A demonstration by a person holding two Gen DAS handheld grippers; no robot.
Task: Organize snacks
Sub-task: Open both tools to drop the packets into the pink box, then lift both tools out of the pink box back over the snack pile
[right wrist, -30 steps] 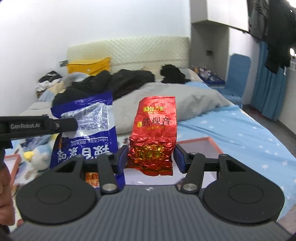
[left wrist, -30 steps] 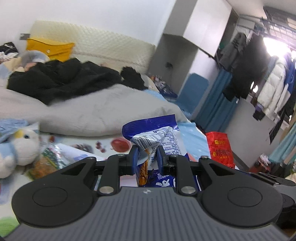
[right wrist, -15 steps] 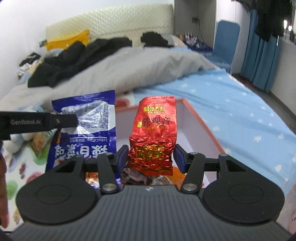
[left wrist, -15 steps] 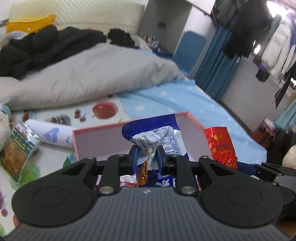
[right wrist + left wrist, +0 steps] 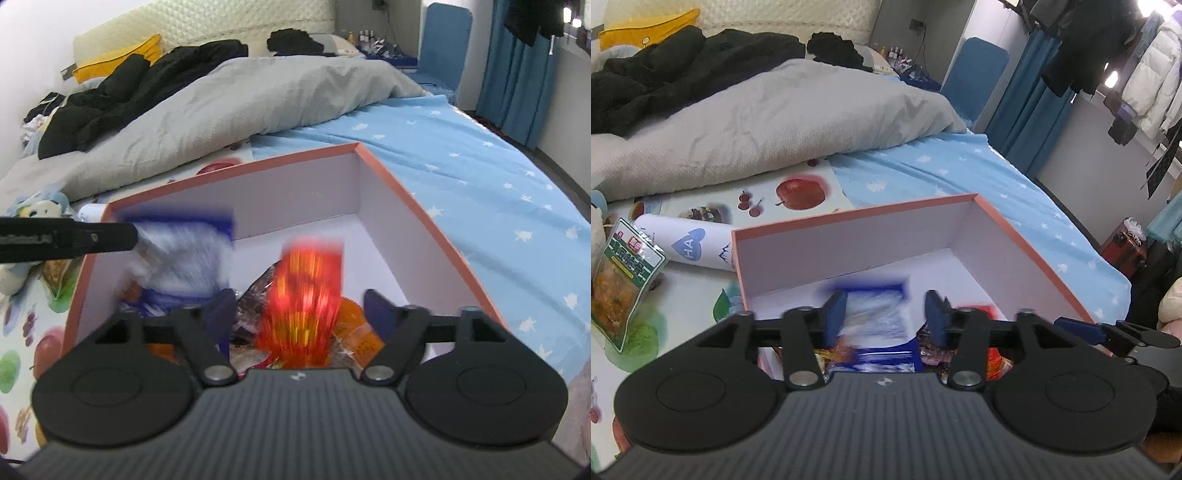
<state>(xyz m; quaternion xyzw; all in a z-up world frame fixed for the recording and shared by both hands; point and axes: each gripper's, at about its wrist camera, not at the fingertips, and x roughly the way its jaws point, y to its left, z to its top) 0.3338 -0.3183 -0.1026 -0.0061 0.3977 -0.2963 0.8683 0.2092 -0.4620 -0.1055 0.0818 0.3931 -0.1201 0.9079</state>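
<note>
Both grippers are held over the pink-rimmed box (image 5: 417, 206), jaws opening. A blurred blue-and-white snack bag (image 5: 875, 321) is seen loose between the left gripper's (image 5: 886, 314) pads, a blurred red foil packet (image 5: 306, 295) between the right gripper's (image 5: 299, 314). Other wrapped snacks (image 5: 354, 332) lie beneath. Outside, a green pouch (image 5: 620, 284) and white tube (image 5: 687, 247) rest on the fruit-print mat (image 5: 701, 291).

The bed (image 5: 960, 173), under a star-dotted blue sheet, carries a fruit-print mat (image 5: 698, 295), a rumpled grey duvet (image 5: 775, 118), and an open pink box (image 5: 1008, 229) with a white tube (image 5: 687, 245) beside it.
</note>
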